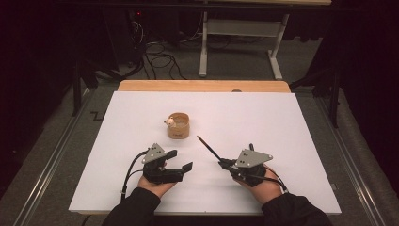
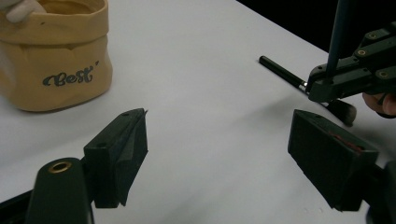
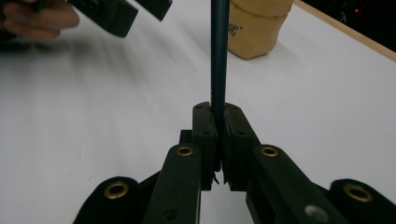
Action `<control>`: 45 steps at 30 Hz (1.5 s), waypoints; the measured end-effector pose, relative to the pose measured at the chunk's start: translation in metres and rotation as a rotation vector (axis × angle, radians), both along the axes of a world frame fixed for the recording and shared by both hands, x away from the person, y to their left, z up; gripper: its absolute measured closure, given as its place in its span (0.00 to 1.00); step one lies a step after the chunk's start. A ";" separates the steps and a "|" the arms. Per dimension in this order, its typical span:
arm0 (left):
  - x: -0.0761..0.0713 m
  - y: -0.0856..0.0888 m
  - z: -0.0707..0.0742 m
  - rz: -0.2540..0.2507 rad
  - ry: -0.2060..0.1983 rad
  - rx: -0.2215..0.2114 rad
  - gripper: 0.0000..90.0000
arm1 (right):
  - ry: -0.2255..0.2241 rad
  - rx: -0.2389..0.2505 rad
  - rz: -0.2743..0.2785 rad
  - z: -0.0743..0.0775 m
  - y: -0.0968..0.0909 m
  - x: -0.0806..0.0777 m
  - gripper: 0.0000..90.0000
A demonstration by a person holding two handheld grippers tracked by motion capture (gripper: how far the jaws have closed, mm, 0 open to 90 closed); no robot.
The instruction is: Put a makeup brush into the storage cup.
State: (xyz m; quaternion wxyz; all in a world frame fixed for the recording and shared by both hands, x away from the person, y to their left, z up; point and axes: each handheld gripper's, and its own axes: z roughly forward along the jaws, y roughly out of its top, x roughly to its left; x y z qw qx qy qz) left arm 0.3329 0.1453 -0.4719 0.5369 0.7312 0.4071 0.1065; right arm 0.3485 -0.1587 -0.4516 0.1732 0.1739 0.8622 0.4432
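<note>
My right gripper [image 3: 219, 109] is shut on a thin dark teal stick [image 3: 218, 51], which rises straight out of the jaws. In the left gripper view the stick [image 2: 338, 32] stands up from the right gripper [image 2: 322, 86]. Just below it, a black brush [image 2: 285, 74] with a silver ferrule lies on the white board. From above, a thin dark stick [image 1: 208, 148] runs from the right gripper [image 1: 222, 163] up-left toward a tan fabric pouch [image 1: 178, 126]. My left gripper [image 1: 182, 159] stands open with nothing between its jaws [image 2: 217, 135].
The pouch [image 2: 56, 60], printed "Best", has a small white thing [image 2: 18, 9] at its rim. The white board [image 1: 282, 122] lies on a wooden table [image 1: 202, 85]. Behind the table are cables and a desk frame [image 1: 203, 42] on the floor.
</note>
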 end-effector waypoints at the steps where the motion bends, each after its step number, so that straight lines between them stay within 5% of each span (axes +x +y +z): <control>1: 0.000 0.000 0.000 -0.004 -0.003 -0.003 0.23 | 0.010 0.019 -0.008 0.002 0.001 0.000 0.96; 10: 0.002 0.000 0.002 0.005 -0.032 -0.024 0.26 | -0.047 0.071 -0.044 0.018 0.015 0.002 0.96; 15: 0.001 -0.002 0.002 0.006 -0.047 -0.015 0.26 | -0.057 0.084 -0.073 0.019 0.013 0.003 0.96; 19: -0.001 -0.004 0.003 -0.004 -0.058 -0.007 0.26 | -0.039 0.143 -0.093 0.015 0.007 0.001 0.96; 22: -0.002 -0.007 0.004 -0.015 -0.074 -0.003 0.26 | -0.061 0.120 -0.089 0.013 0.004 -0.002 0.96; 31: 0.001 -0.010 0.006 -0.010 -0.076 0.014 0.26 | -0.024 0.144 -0.119 0.004 -0.003 0.000 0.96; 45: -0.001 -0.022 0.032 -0.065 -0.110 0.010 0.23 | -0.030 0.154 -0.118 0.004 -0.004 -0.001 0.96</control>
